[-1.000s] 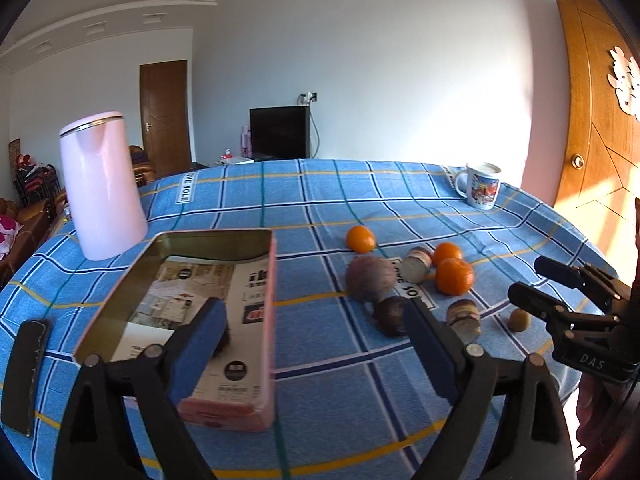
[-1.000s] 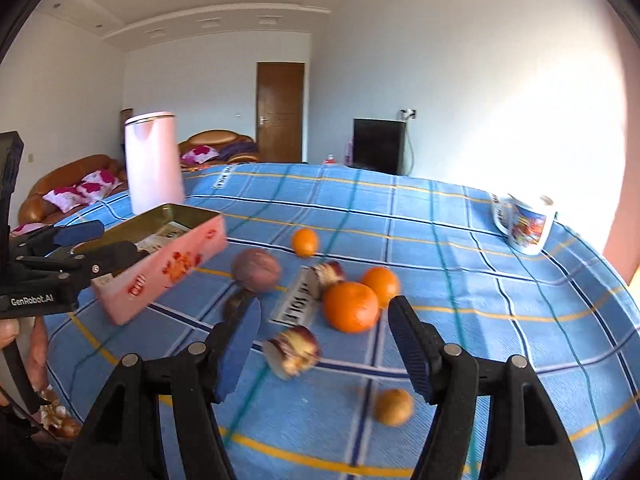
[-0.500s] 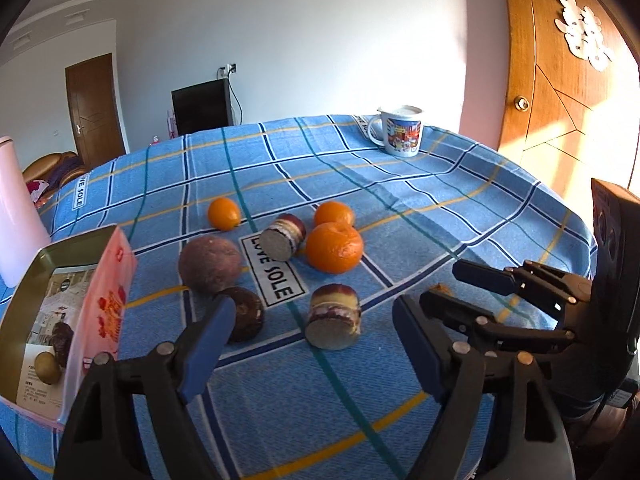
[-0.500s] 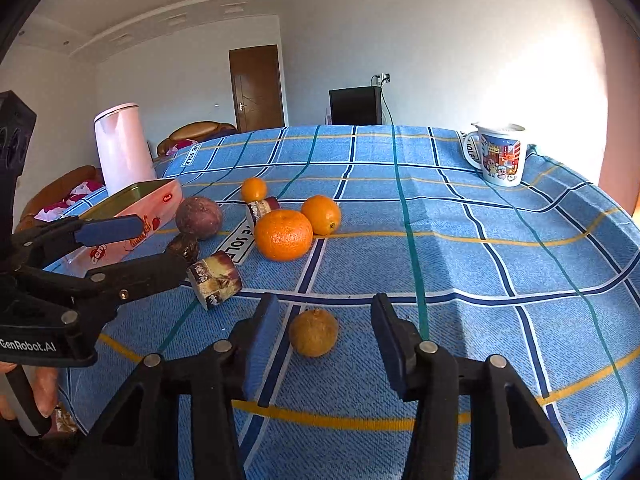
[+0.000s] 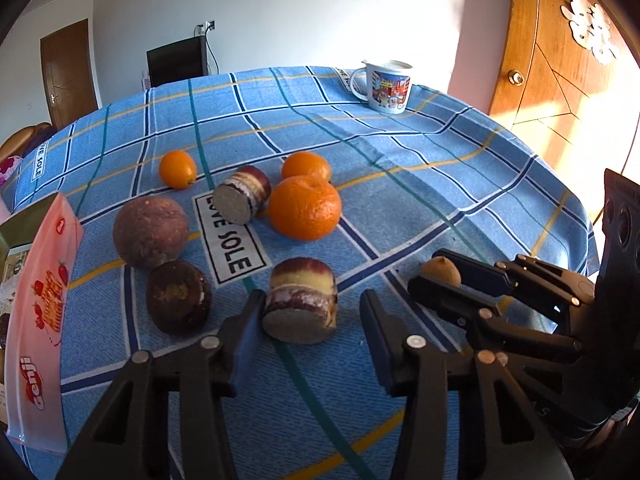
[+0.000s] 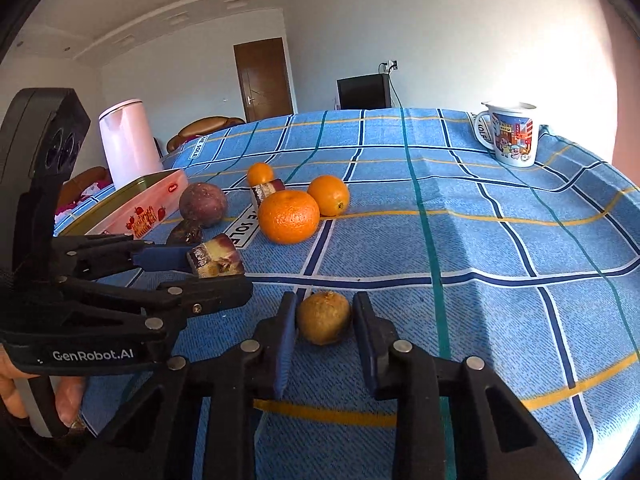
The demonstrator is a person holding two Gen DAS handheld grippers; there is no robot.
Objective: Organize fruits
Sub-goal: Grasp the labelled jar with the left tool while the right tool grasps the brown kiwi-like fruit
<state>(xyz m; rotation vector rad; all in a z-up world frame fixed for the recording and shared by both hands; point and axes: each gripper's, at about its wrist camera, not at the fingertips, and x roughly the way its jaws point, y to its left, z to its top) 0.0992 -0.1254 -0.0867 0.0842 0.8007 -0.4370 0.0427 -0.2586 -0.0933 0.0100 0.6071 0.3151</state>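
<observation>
Brown kiwi-like fruit sits clamped in the right tool, while the left tool is closing around a cut fruit chunk — either rounded piece could slip out on lifting.

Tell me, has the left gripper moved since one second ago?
Yes. The left gripper has left the pink tin and now straddles the cut fruit piece; its fingers are closing.

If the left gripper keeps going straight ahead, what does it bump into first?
The cut purple fruit chunk, already between the closing left gripper's jaws. Beyond it, probably the big orange.
</observation>
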